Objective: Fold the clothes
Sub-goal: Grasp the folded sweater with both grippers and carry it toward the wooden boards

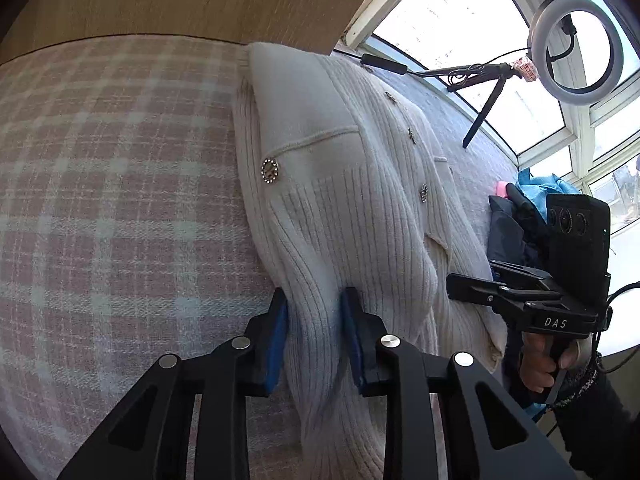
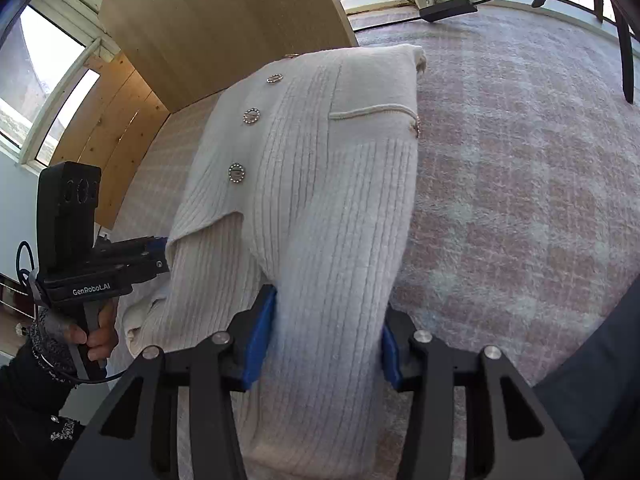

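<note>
Bunching between each tool's blue pads, the cream cardigan (image 1: 344,184) hangs.

Both claws (image 1: 314,336) (image 2: 320,340) clamped, side by side.

bare plaid cover (image 1: 120,200) left, ring light (image 1: 576,44) right

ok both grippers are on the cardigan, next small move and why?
Probably carry the held end forward toward the far hem and lay it down. The left gripper and right gripper each clamp ribbed knit of the cardigan, whose far end rests on the plaid cover while the near end is raised, so the fold looks half done.
</note>
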The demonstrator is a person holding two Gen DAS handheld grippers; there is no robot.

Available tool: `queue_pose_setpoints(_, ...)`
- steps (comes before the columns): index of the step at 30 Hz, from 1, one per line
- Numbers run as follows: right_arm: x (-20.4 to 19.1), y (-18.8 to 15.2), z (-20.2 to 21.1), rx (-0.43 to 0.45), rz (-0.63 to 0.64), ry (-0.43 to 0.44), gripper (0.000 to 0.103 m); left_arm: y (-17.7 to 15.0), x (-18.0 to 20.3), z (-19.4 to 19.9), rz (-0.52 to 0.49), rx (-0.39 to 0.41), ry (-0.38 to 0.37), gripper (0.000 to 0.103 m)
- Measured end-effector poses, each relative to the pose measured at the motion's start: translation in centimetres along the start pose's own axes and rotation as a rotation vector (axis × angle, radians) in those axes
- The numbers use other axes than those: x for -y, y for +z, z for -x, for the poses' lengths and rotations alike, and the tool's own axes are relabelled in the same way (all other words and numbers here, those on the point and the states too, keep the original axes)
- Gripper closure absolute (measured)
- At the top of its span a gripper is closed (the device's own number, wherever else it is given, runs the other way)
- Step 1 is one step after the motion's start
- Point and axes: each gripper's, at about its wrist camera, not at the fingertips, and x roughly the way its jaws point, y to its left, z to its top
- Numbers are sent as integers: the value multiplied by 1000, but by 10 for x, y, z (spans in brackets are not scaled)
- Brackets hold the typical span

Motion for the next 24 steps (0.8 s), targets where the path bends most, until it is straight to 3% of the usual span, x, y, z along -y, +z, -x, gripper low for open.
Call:
queue_pose_setpoints(4,-5,-2,7,22,18,2,75,-3,10,5,-45,38,12,88)
queue_pose_setpoints(7,-17,1,13,57,34,0,78,-1,20,19,-89,79,18,89)
queue_pose_setpoints(17,-68,12,39,159,24,61,80,5,37,80,-133,180,-16,89)
queue_pose_setpoints(24,-128,7,54,204,105,36,80,-9,28,127,-155,228,-20,89)
